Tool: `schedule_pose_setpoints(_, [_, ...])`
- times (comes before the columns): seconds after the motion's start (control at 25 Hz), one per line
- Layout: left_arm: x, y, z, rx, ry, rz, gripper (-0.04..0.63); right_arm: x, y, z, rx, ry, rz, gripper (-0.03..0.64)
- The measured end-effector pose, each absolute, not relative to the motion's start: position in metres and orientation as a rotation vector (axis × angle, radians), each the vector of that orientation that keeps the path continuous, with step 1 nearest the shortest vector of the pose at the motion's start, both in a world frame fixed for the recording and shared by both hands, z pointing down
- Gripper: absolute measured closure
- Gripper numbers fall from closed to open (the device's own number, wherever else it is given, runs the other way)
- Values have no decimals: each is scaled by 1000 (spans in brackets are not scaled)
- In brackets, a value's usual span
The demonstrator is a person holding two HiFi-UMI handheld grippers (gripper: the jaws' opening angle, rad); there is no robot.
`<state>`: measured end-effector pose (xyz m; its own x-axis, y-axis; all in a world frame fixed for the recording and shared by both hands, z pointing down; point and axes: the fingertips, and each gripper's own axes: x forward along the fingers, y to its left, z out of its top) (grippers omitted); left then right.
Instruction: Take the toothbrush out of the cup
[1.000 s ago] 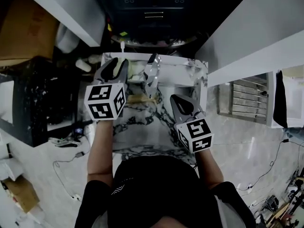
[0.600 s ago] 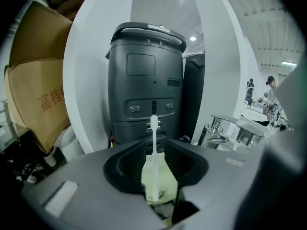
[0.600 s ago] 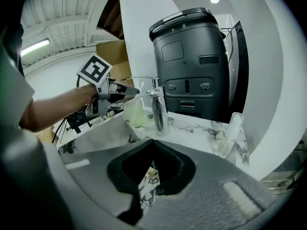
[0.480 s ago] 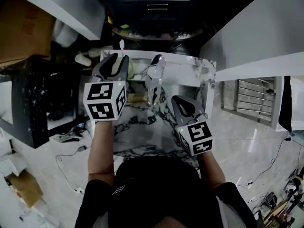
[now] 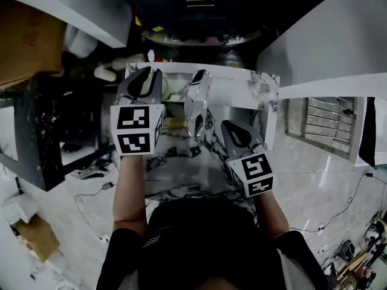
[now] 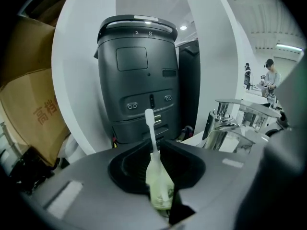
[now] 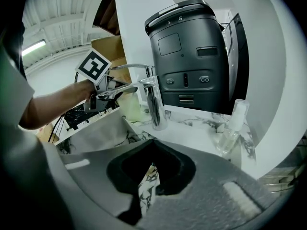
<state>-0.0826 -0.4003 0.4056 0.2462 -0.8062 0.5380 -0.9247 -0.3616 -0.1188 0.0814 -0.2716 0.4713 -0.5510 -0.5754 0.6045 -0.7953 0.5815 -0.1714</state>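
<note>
Toothbrush [image 6: 149, 128] sits between the left gripper [image 6: 152, 143] jaws. Its white neck and head stick up past the jaw tips and its pale green lower part lies in the gap behind them. Left jaws have just been closing and now look pressed on the neck from both sides. In the head view only the white tip [image 5: 150, 56] shows, just beyond the left gripper [image 5: 148, 77].

Cup [image 7: 128, 107] is pale green and upright on the marble tabletop [image 7: 192, 128], just left of the chrome tap [image 7: 153, 99] and right beside the left gripper. Can't tell from any view whether the brush's bottom end is inside the cup. From the head camera the cup [image 5: 173, 92] lies between the left gripper and the tap [image 5: 196, 101].

Right gripper [image 7: 151, 166] has its tips together and nothing in them; only marble shows through the slit behind the tips. It hangs over the near part of the tabletop [image 5: 181, 174], well apart from the cup, on the tap's right [image 5: 237, 132].

Clear spray bottle [image 7: 230, 126] stands on the tabletop, right of the tap. Dark machine [image 6: 136, 80] stands behind the tabletop, with a cardboard box [image 6: 29, 114] off to the left.
</note>
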Motion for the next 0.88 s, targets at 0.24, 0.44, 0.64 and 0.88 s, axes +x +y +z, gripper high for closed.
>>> schedule_pose_setpoints(0.24, [-83,-400,405,2317,-1610,777,529,81,-272,470,1092,-2324,584,614])
schedule_pose_setpoints(0.44, [-81,-398,397,2343,-1604,738,535,82,-271,464,1113,-2326,567,614])
schedule_pose_setpoints(0.64, [-83,-393,376,2381,-1633,673,547,81,-268,451,1131,-2342,528,614])
schedule_pose_setpoints(0.88, [-87,-382,351,2423,-1667,608,552,76,-258,436,1152,-2365,477,614])
